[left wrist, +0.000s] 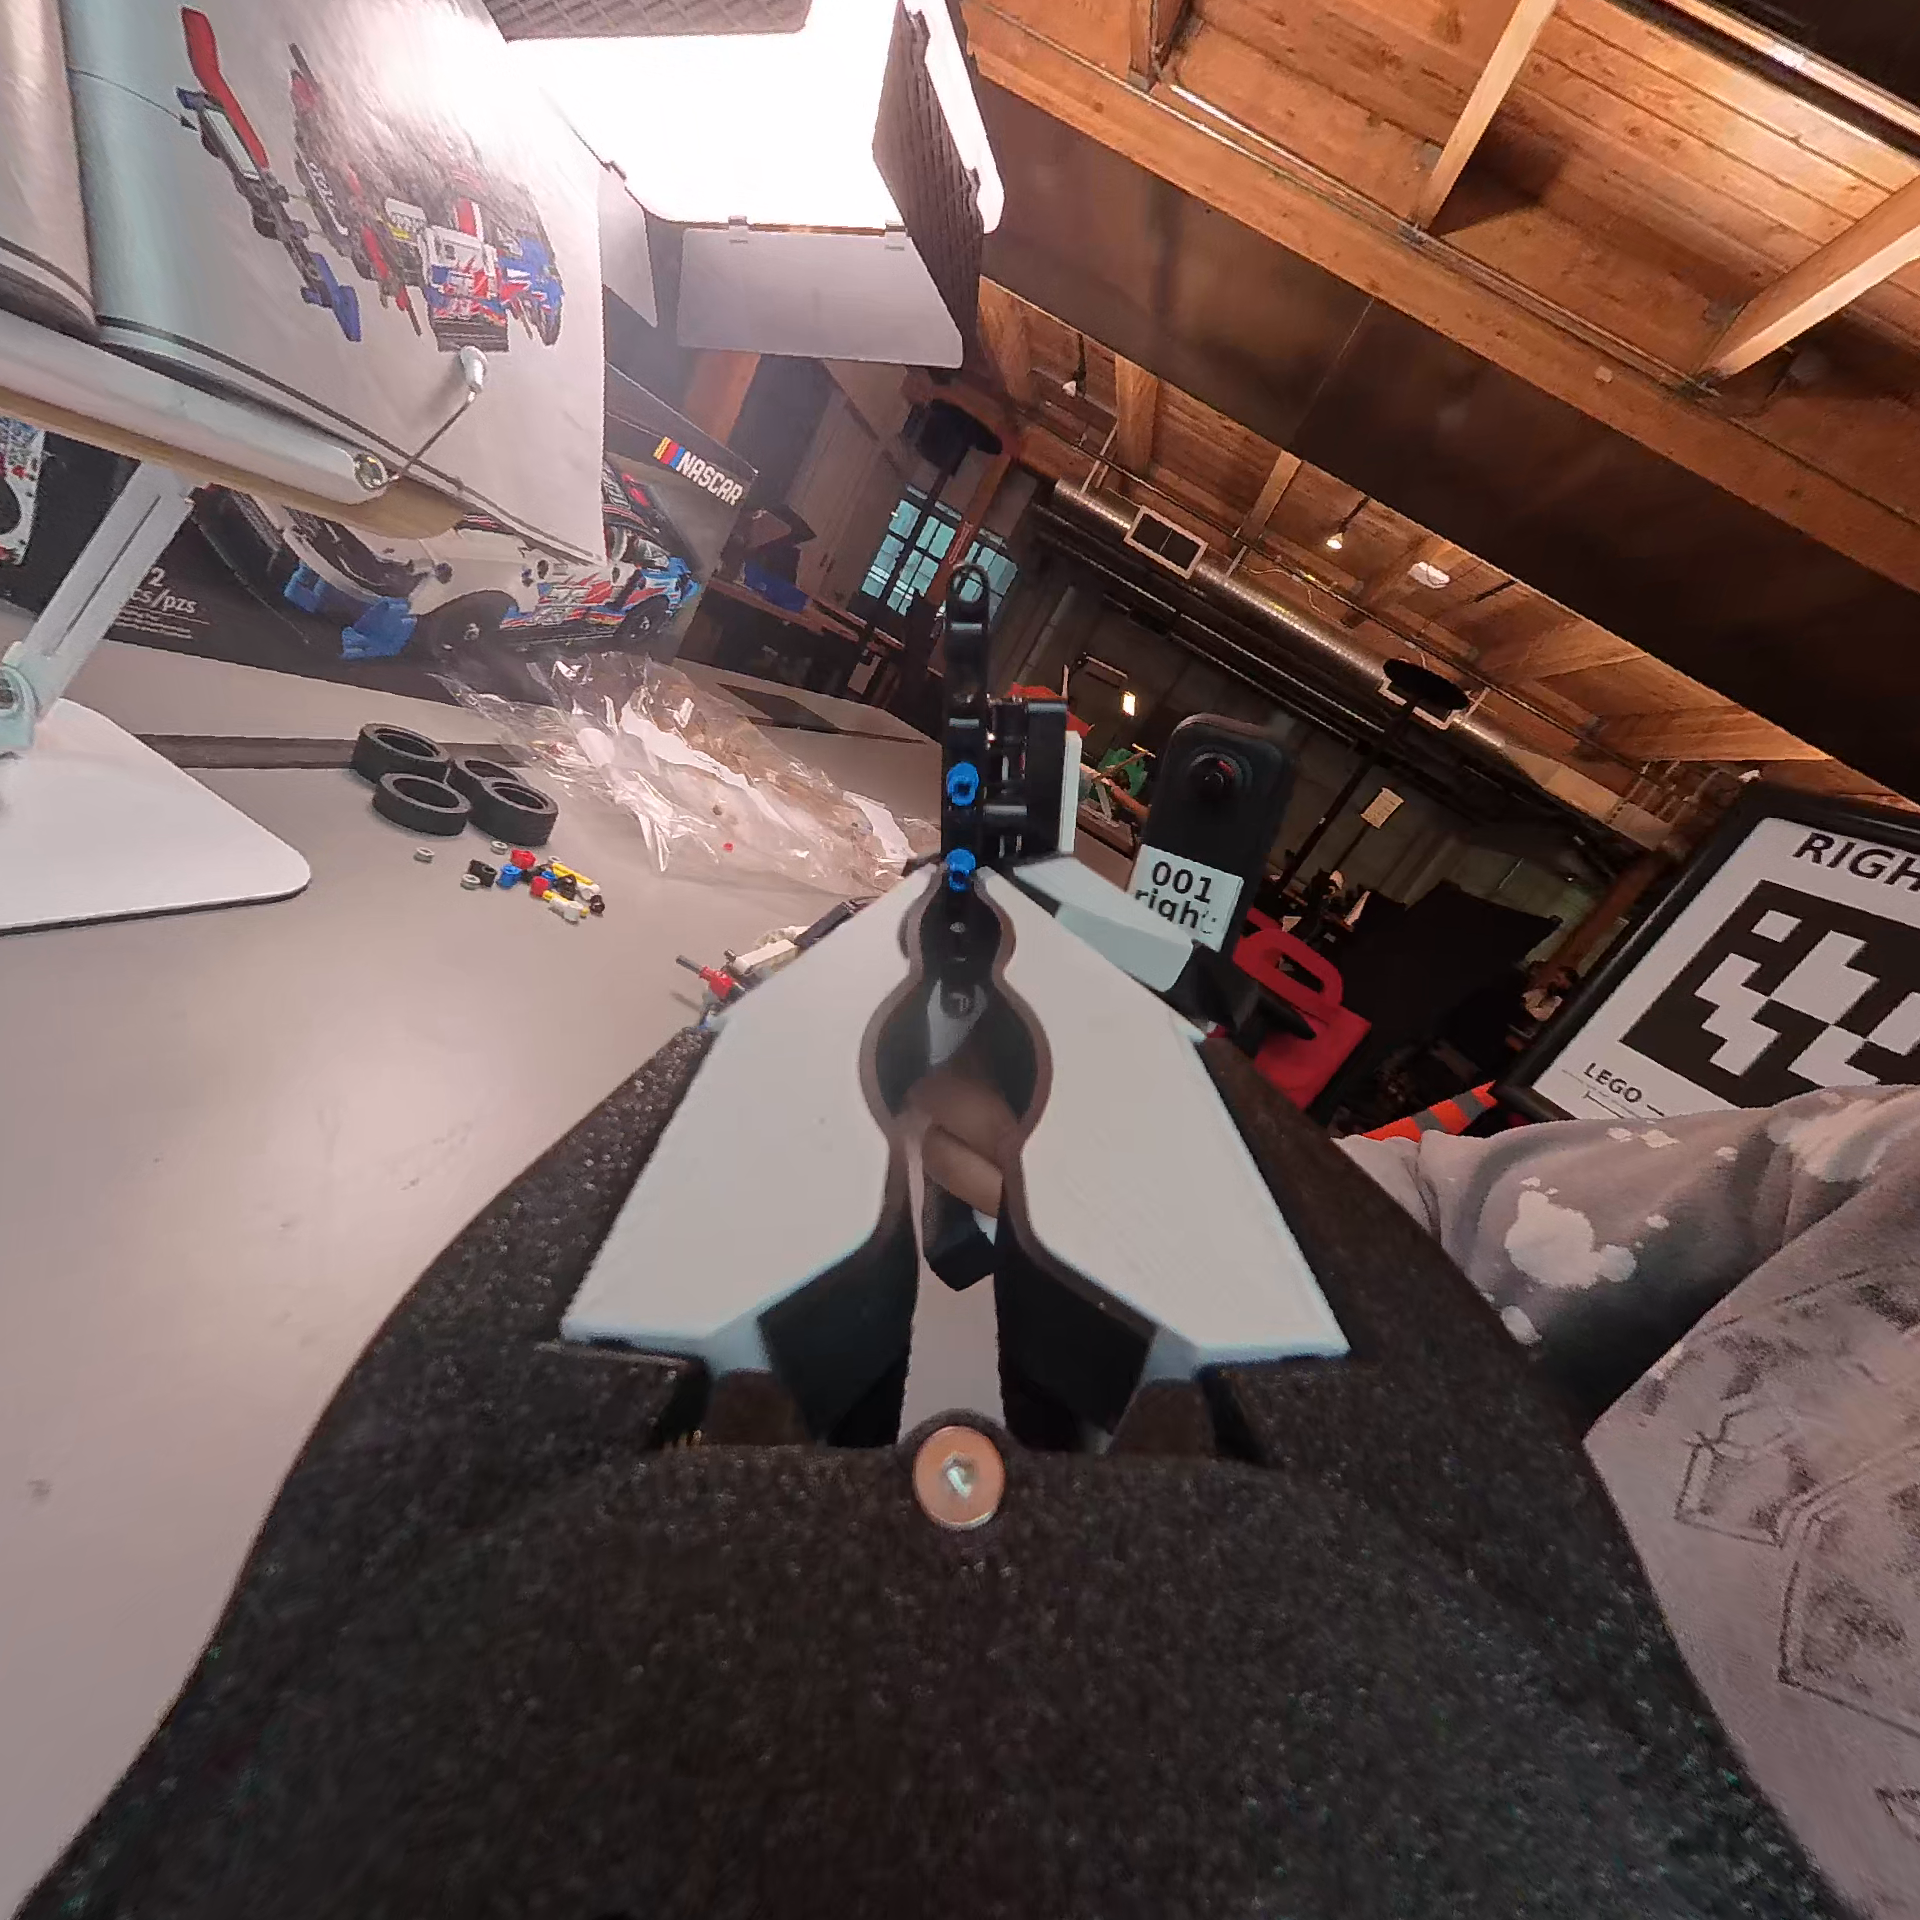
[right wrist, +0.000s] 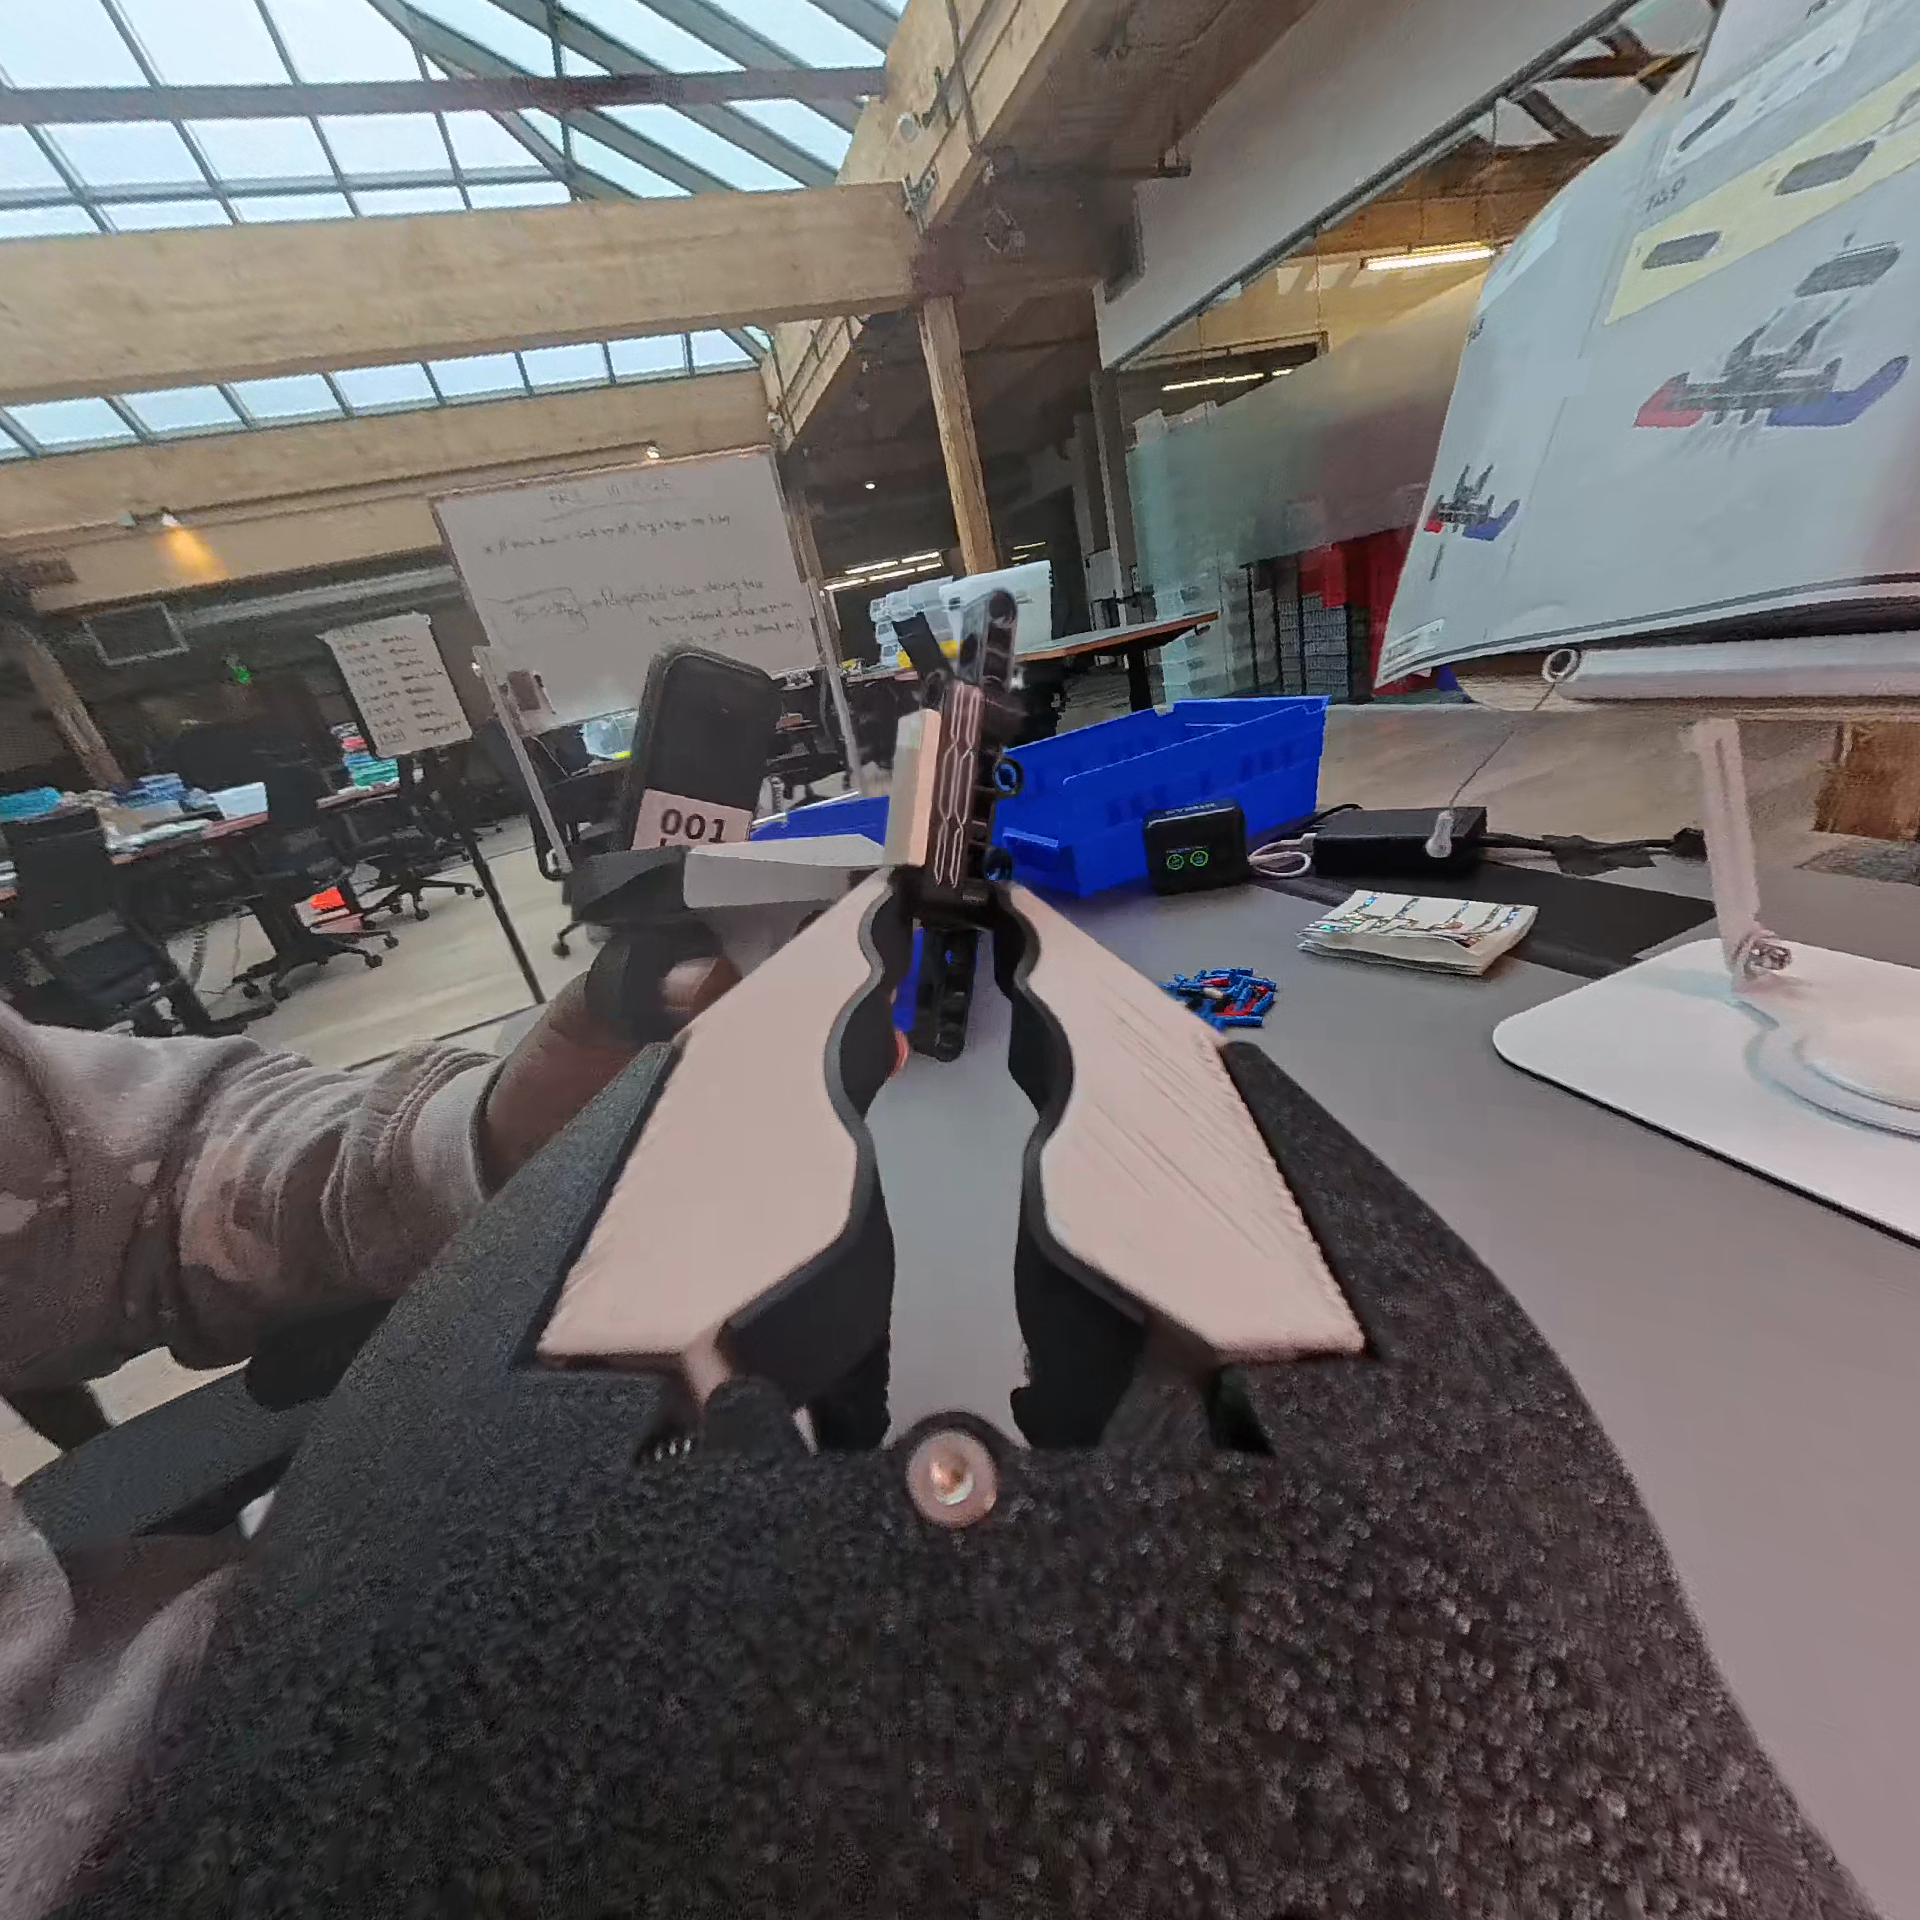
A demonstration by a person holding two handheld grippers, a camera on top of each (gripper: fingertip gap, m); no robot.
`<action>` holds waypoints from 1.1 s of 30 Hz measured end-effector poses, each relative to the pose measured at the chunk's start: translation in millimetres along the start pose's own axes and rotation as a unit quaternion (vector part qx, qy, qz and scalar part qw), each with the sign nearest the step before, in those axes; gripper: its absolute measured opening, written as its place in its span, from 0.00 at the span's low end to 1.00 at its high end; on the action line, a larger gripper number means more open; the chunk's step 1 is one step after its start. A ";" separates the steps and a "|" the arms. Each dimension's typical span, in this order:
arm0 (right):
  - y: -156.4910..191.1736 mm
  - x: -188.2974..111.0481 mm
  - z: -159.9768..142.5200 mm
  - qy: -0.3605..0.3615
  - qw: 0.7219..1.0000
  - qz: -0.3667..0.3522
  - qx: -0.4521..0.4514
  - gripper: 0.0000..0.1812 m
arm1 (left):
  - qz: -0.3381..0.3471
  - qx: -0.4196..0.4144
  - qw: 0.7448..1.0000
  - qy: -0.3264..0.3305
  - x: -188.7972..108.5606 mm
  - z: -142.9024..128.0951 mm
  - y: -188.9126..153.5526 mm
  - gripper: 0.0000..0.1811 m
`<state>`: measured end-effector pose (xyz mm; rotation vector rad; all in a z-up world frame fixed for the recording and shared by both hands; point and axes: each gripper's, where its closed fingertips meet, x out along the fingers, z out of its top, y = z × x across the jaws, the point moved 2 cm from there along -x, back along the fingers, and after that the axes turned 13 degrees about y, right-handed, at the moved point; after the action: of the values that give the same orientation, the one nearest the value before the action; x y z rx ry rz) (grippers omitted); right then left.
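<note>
Your left gripper [left wrist: 961, 894] is clenched on the lower end of a slim black brick-built assembly with blue pins [left wrist: 971, 748], which stands up past its fingertips, clear of the grey tabletop [left wrist: 364, 1091]. Your right gripper [right wrist: 951, 899] is clamped on the same piece from the other side, its tips pinching the black beam low down. Each view shows the other gripper's pale finger reaching in just beside the assembly; whether it touches the grey plate on it you cannot tell. To your left lie four black rubber tyres [left wrist: 457, 795], a small heap of loose coloured pieces [left wrist: 535, 878] and crumpled clear plastic bags [left wrist: 717, 790], all well apart from the grip. An open instruction booklet [left wrist: 343, 260] rests on a white metal stand [right wrist: 1704, 1060]. To your right sit a blue plastic bin [right wrist: 1164, 790], a scatter of blue and red pins [right wrist: 1221, 995] and a folded printed sheet [right wrist: 1418, 928].
</note>
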<state>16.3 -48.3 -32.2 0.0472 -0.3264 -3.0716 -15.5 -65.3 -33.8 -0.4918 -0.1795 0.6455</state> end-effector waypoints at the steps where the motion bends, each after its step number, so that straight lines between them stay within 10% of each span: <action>1: -16.3 -11.1 9.9 -0.039 0.998 -0.043 0.018 0.07 | 0.011 -0.005 1.000 -0.019 -5.9 5.2 5.2 0.00; 3: -45.5 -45.4 28.5 -0.083 0.993 -0.078 0.042 0.07 | 0.031 -0.027 0.997 -0.066 -36.8 23.4 25.3 0.00; 9: -22.8 -13.7 5.6 -0.001 0.998 -0.043 -0.034 0.09 | 0.101 0.052 0.992 0.052 -11.8 3.6 43.2 0.01; 18: -30.7 -18.3 -18.8 0.030 0.999 0.007 0.009 0.09 | 0.422 0.184 0.851 0.253 -91.5 -20.5 163.3 0.02; 26: -33.9 -16.0 -28.6 0.048 0.998 0.014 0.027 0.09 | 0.477 0.139 0.802 0.331 -118.2 -47.4 206.0 0.05; 29: -31.0 -14.2 -30.8 0.051 0.998 0.024 0.030 0.09 | 0.456 0.139 0.826 0.302 -109.5 -39.8 196.4 0.17; 33: -28.0 -11.0 -33.0 0.055 0.998 0.026 0.023 0.09 | 0.211 0.139 0.951 0.178 -47.0 -15.5 104.1 0.19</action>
<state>27.1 -27.3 -70.0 0.2046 -0.3865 -2.9952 -103.2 -28.4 -98.9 -0.3677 0.3667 0.9704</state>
